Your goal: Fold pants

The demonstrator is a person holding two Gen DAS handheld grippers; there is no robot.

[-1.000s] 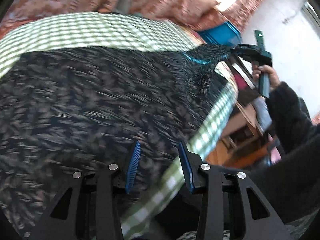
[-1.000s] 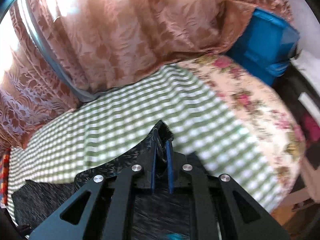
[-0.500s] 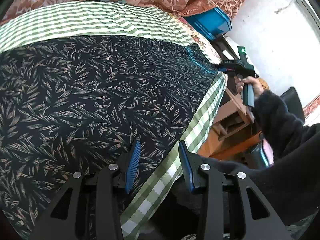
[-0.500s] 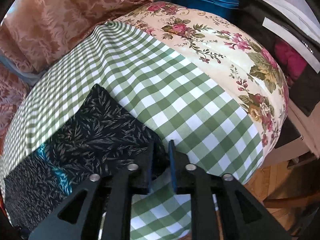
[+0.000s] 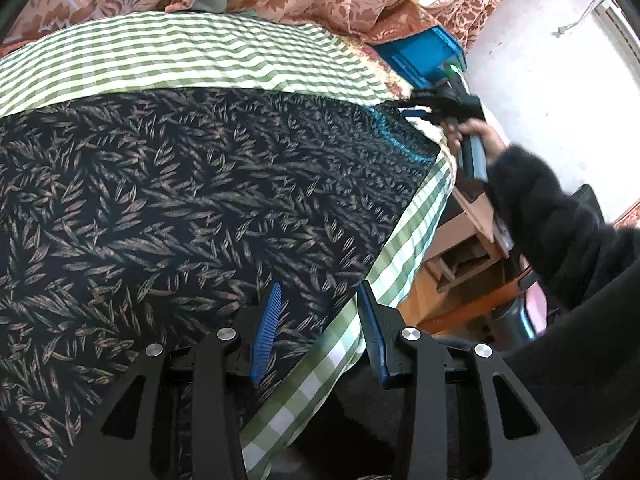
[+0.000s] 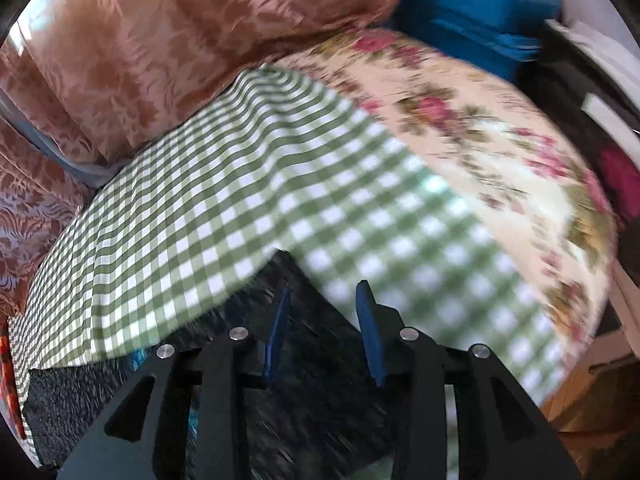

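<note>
The dark leaf-print pants (image 5: 192,200) lie spread flat on a green checked cloth (image 5: 168,56) over the bed. My left gripper (image 5: 318,300) is open and empty, hovering over the pants' near edge. My right gripper (image 6: 322,298) is open and empty over the pants' far corner (image 6: 288,320), which lies on the checked cloth (image 6: 240,184). It also shows in the left wrist view (image 5: 416,110), at the teal-trimmed waistband end (image 5: 394,136), held by a hand.
Brown patterned curtains (image 6: 152,48) hang behind the bed. A floral sheet (image 6: 480,128) covers the bed's right end, with a blue crate (image 6: 480,12) beyond. A wooden shelf unit (image 5: 460,248) stands off the bed's right edge. The person's dark sleeve (image 5: 560,232) is right.
My right gripper has opened and let go of the pants' corner, which now lies on the bed. The left gripper stays open over the near edge.
</note>
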